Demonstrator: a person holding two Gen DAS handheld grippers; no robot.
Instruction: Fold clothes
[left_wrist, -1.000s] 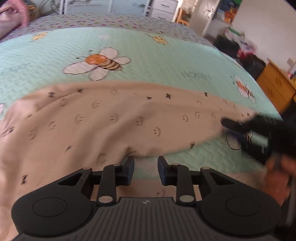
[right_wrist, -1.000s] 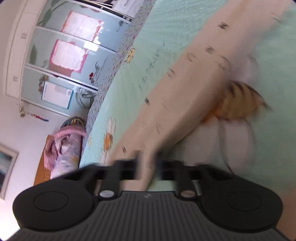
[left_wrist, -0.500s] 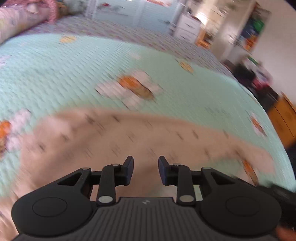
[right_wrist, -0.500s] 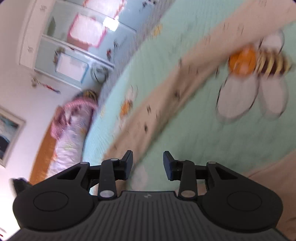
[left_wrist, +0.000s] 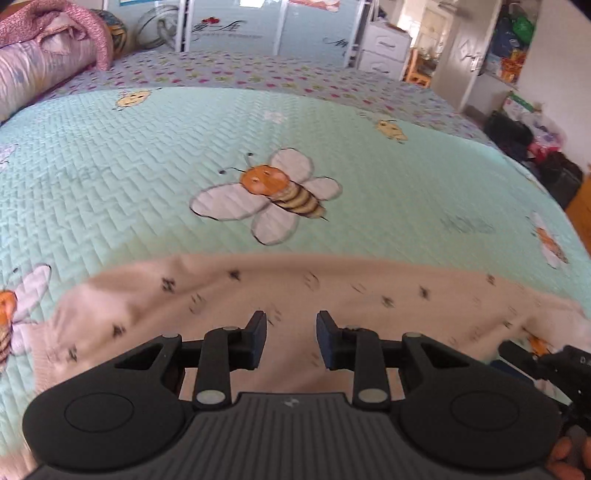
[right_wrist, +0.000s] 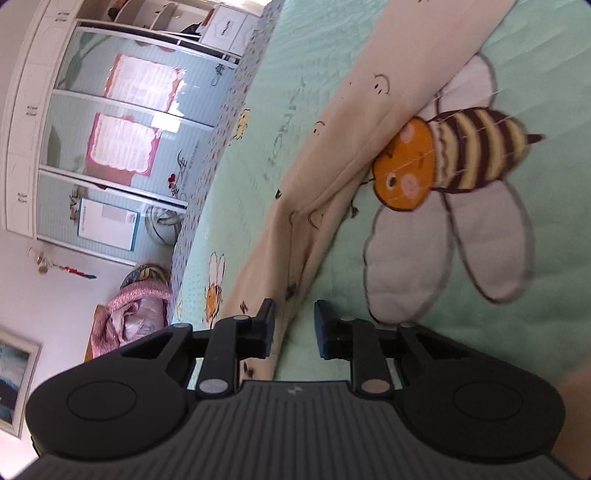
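Clearly the beige garment (left_wrist: 332, 295) lying along the near side of the green bedspread (left_wrist: 184, 166) is light and limp, so pinch its hem with your left gripper (left_wrist: 290, 339) and right gripper (right_wrist: 294, 328), both narrowly parted and empty, the right's jaws having just been closing.

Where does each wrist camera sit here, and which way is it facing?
Left wrist: behind the left gripper, facing across the bed at the beige garment and bee quilt; fingertips show bottom right.
Right wrist: behind the right gripper, rolled sideways, facing along the garment's edge toward the wardrobe; jaws have just been closing, pads not pressing cloth.
Shared: garment, quilt, pink bedding.
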